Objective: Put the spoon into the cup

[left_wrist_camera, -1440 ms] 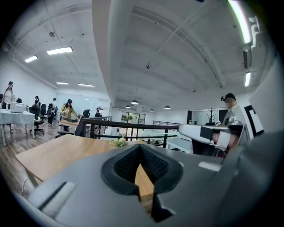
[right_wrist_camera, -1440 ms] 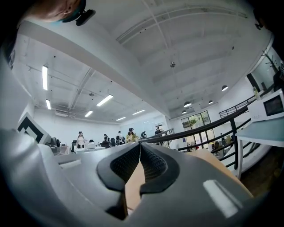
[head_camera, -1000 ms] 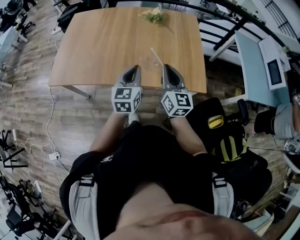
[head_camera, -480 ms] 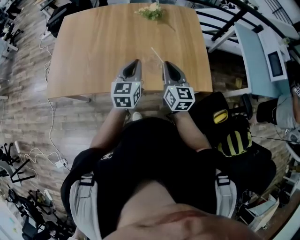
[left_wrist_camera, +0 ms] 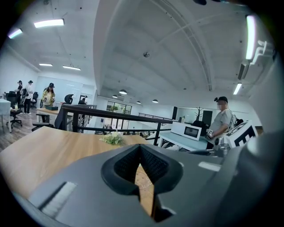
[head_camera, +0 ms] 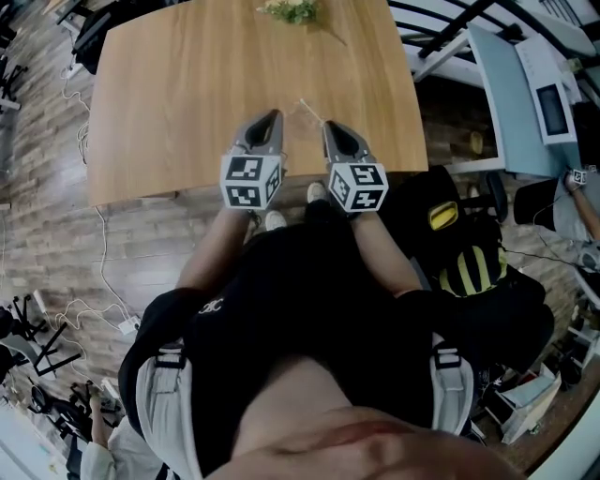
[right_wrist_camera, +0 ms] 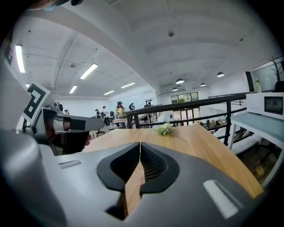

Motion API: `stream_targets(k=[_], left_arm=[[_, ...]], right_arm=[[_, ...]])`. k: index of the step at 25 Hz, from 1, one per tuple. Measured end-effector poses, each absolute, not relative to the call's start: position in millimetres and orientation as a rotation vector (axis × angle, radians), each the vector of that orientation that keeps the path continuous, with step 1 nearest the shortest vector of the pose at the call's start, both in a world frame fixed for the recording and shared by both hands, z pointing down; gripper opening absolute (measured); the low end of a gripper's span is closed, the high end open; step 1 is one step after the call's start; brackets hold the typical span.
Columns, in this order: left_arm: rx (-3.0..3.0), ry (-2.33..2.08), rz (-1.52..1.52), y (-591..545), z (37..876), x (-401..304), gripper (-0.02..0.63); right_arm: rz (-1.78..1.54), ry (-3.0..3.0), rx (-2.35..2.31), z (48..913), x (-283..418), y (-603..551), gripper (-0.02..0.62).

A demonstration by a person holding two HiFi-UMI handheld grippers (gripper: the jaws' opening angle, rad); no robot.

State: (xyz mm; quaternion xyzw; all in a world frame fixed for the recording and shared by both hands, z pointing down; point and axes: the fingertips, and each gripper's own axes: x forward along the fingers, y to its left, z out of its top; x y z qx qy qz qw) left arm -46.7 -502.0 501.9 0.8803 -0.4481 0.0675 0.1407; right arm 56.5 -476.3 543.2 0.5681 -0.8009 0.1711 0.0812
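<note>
Wooden table (head_camera: 169, 94) is seen from above, with the person standing at its near edge. Both grippers are held side by side just over that near edge: left gripper (head_camera: 270, 116) toward the table's middle, right gripper (head_camera: 330, 126) just beside it. Both pairs of jaws are seen closed tip to tip with nothing between them. A flower sprig (head_camera: 291, 11) lies at the table's far edge. A thin pale stick, judged to be the spoon (head_camera: 310, 110), lies on the table just beyond the right gripper's tips. The cup is not surely found; a faint round outline (left_wrist_camera: 143, 181) is glimpsed on the table past the left jaws and may be a clear cup. Step judged: reach for the spoon, not yet begun. To be done well, the right jaws should be opened first, lowered flat over the handle, closed across its width, not along it
</note>
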Motion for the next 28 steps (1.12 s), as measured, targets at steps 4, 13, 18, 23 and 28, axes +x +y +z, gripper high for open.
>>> stream_targets(k=[4,13,18,23,28], left_arm=[[2.545,-1.304,0.208,-514,503,-44,0.011],[2.530,-1.357,0.223,-524,508,-51,0.011],[2.524,-1.367,0.243,-522,510,-53,0.011],[2.533,-1.349,0.263,-516,513,-49,0.011],[2.541,-1.337,0.275,-513,516,-50,0.011]], right_arm=[[0.596,-2.349,1.608,571,57,-491,0.006],[0.681,-2.284,1.488,619,45,-515,0.006],[0.731,-2.265,1.460,635,37,-519,0.006],[0.733,-2.240,1.447,648,32,-523,0.008],[0.738,-2.224,1.435,658,27,-525,0.008]])
